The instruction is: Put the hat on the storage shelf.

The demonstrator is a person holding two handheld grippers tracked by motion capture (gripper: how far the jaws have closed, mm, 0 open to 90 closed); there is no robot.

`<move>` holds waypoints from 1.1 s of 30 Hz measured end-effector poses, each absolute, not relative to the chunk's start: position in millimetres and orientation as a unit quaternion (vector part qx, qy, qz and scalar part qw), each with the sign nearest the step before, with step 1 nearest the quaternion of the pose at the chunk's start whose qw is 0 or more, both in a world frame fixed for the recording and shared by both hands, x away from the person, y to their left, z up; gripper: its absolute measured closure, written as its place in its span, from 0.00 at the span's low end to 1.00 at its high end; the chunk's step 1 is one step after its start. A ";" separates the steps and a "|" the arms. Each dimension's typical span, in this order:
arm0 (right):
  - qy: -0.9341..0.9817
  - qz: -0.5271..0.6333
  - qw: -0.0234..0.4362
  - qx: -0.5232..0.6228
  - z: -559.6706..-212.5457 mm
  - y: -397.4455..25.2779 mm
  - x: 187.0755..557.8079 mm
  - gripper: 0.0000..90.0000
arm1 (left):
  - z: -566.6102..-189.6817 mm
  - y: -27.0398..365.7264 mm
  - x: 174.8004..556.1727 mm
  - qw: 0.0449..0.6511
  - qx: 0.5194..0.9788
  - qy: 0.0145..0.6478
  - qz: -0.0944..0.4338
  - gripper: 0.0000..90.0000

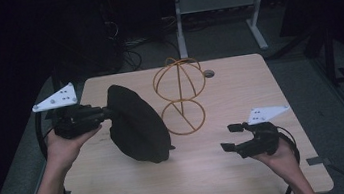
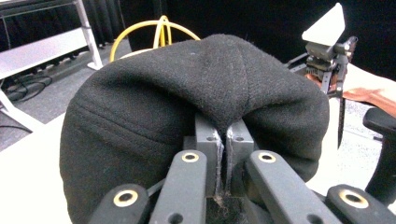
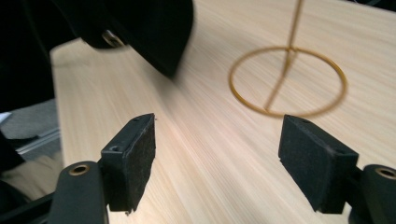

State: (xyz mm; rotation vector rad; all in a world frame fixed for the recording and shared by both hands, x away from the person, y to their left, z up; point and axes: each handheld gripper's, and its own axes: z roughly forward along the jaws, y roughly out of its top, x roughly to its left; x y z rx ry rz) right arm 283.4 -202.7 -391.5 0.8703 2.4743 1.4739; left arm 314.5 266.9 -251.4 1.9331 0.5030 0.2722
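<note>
Dark surroundings are framing a pale wood-grain worktop (image 1: 250, 167), and on it I am working a black hat (image 1: 138, 124) that is lying left of centre, just beside a gold wire stand (image 1: 180, 96). The left tongs (image 1: 106, 113) are clamping a fold of the hat's fabric, jaws pressed together on it, as the left gripper view is confirming. The right tongs (image 1: 231, 137) are hovering above the bare worktop, well apart from the hat, jaws spread wide and holding nothing.

I am judging the step in hand as lifting the hat toward the stand. The next move is calling for the right tongs to take the opposite rim, so that the hat is opening over the stand's upper wire globe.

Beyond the worktop, grey flooring, white table legs (image 1: 257, 30) and loose cables (image 1: 129, 52) are lying in shadow.
</note>
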 end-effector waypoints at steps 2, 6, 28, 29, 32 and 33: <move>0.824 0.477 0.080 0.295 -394.2 -206.5 281.9 0.27 | -247.1 267.4 316.5 0.534 0.811 0.212 0.116 0.97; 0.824 0.468 0.093 0.304 -398.1 -213.8 280.5 0.26 | -239.0 269.0 322.1 0.538 0.807 0.215 0.115 0.97; 0.808 0.452 0.136 0.352 -410.7 -251.2 279.9 0.23 | -195.3 233.9 365.6 0.522 0.823 0.198 0.106 0.97; 0.808 0.451 0.137 0.353 -410.8 -251.6 280.0 0.23 | -193.7 231.5 367.9 0.520 0.824 0.199 0.106 0.97; 0.806 0.454 0.137 0.354 -410.8 -253.0 280.2 0.23 | -189.1 224.4 374.3 0.518 0.826 0.197 0.105 0.97; 0.806 0.455 0.137 0.354 -410.4 -253.3 280.0 0.23 | -186.6 221.6 376.6 0.518 0.826 0.195 0.104 0.97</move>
